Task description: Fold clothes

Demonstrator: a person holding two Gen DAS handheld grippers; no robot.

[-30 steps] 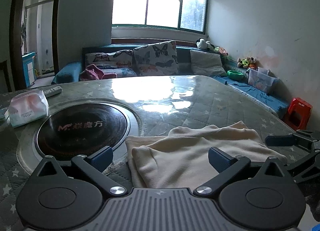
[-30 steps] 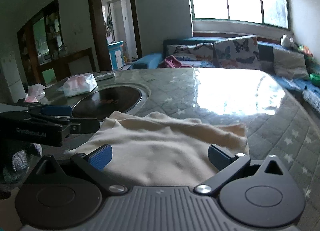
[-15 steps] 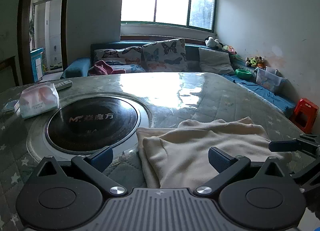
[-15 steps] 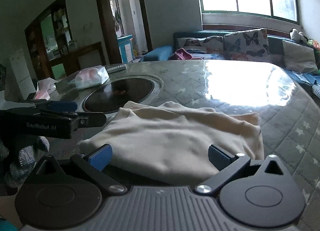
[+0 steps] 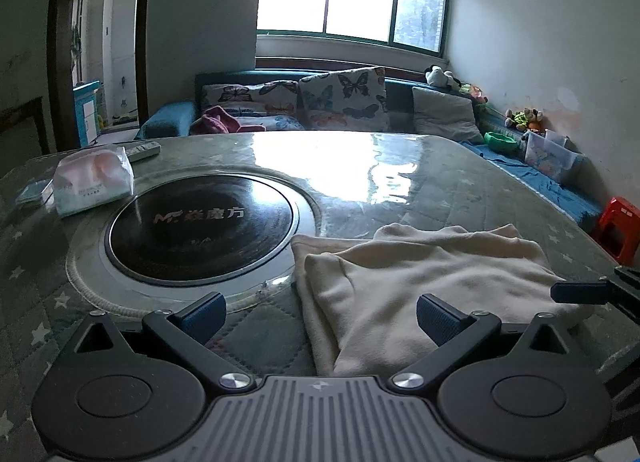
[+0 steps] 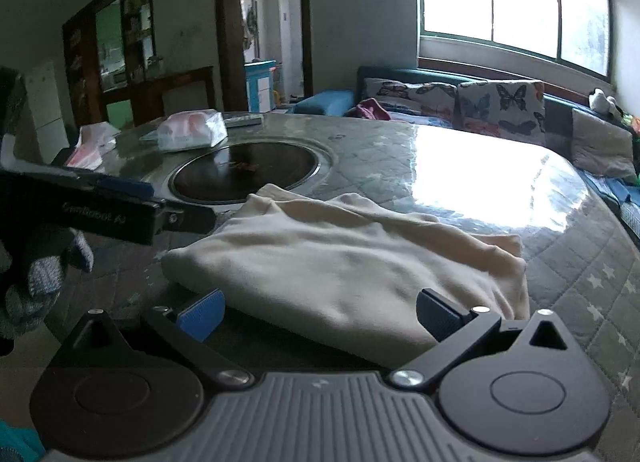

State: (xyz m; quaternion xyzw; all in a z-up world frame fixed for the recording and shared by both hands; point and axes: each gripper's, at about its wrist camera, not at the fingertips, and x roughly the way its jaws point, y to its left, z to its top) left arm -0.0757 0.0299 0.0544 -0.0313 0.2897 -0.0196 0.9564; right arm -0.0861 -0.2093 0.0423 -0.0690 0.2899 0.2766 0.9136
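Note:
A cream garment [image 5: 424, 282] lies folded in a thick rectangle on the quilted table; it also shows in the right wrist view [image 6: 344, 258]. My left gripper [image 5: 320, 312] is open and empty, held just above the garment's near left corner. My right gripper [image 6: 320, 312] is open and empty, held above the garment's near edge. The right gripper's finger shows at the right edge of the left wrist view [image 5: 580, 292]. The left gripper's body shows at the left of the right wrist view [image 6: 112, 214].
A round black cooktop [image 5: 200, 226] is set into the table [image 5: 400, 190] left of the garment. A tissue pack [image 5: 94, 182] and a remote [image 5: 142, 150] lie beyond it. A sofa with butterfly cushions [image 5: 344, 102] stands behind. A red stool [image 5: 618, 228] stands at the right.
Both grippers have pulled back and risen away from the garment, which now lies further ahead in both views. The garment itself lies still.

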